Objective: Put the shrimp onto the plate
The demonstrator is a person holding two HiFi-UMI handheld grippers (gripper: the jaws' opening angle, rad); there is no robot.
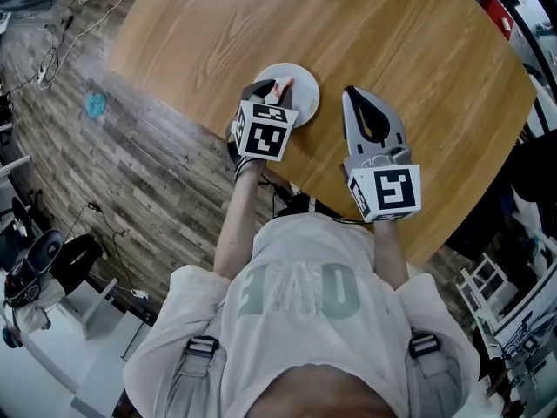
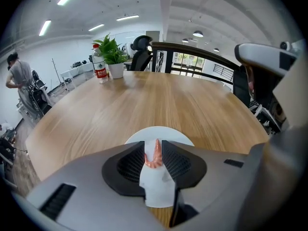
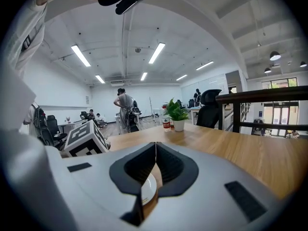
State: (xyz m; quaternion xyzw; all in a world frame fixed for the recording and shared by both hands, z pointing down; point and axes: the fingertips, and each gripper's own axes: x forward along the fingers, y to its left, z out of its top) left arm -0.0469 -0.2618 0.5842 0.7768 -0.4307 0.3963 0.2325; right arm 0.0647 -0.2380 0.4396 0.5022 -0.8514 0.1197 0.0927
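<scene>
Over the desk's near edge, head view: the left gripper (image 1: 275, 91) is held above the white plate (image 1: 306, 84), which lies close to that edge of the wooden desk (image 1: 365, 24).
Shrimp, head view: the shrimp (image 1: 282, 85) is seen at the jaw tips, over the plate's middle; whether it touches the plate cannot be told.
Right gripper, head view: the right gripper (image 1: 352, 94) is held just beside the plate, clear of its rim, with its jaws pointed toward the far edge.
Open room, head view: bare wood is seen from the plate out to the far and right edges.
Jaws, left gripper view: the jaws are clamped on the shrimp (image 2: 153, 157), its thin end pointing away, with the plate (image 2: 175, 136) below.
Far left edge, left gripper view: a potted plant (image 2: 111, 54) and a bottle (image 2: 100, 67) are set there; the desk between them and the plate is bare.
Jaws, right gripper view: the jaws are pressed together with nothing between them; the plate (image 3: 147, 189) is glimpsed beneath them.
Left side, right gripper view: the left gripper's marker cube (image 3: 86, 138) is seen close by.
</scene>
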